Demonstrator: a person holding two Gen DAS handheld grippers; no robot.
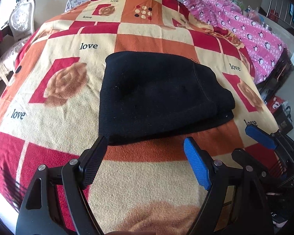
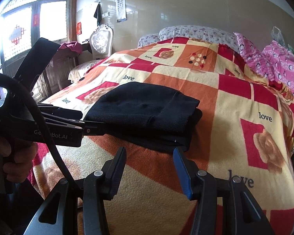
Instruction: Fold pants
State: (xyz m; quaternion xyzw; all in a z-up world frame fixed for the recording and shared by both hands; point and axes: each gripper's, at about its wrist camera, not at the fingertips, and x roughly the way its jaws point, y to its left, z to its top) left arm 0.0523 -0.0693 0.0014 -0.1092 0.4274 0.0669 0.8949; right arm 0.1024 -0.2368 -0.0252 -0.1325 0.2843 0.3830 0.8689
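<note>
Black pants (image 1: 156,98) lie folded into a thick stacked rectangle on the patchwork "love" blanket (image 1: 68,101). They also show in the right wrist view (image 2: 145,115). My left gripper (image 1: 145,156) is open and empty, just in front of the pants' near edge; its black finger touches or nearly touches the near left corner. My right gripper (image 2: 150,168) is open and empty, just short of the near right corner. The left gripper (image 2: 94,130) appears from the side in the right wrist view, at the pants' left edge. The right gripper's blue pad (image 1: 260,137) shows at the right of the left wrist view.
A pink penguin quilt (image 1: 250,33) is heaped along the bed's right side. Floral pillows (image 2: 196,32) lie at the head. A white chair (image 2: 101,41) and a window door (image 2: 19,35) stand to the left. The bed edge drops off at right.
</note>
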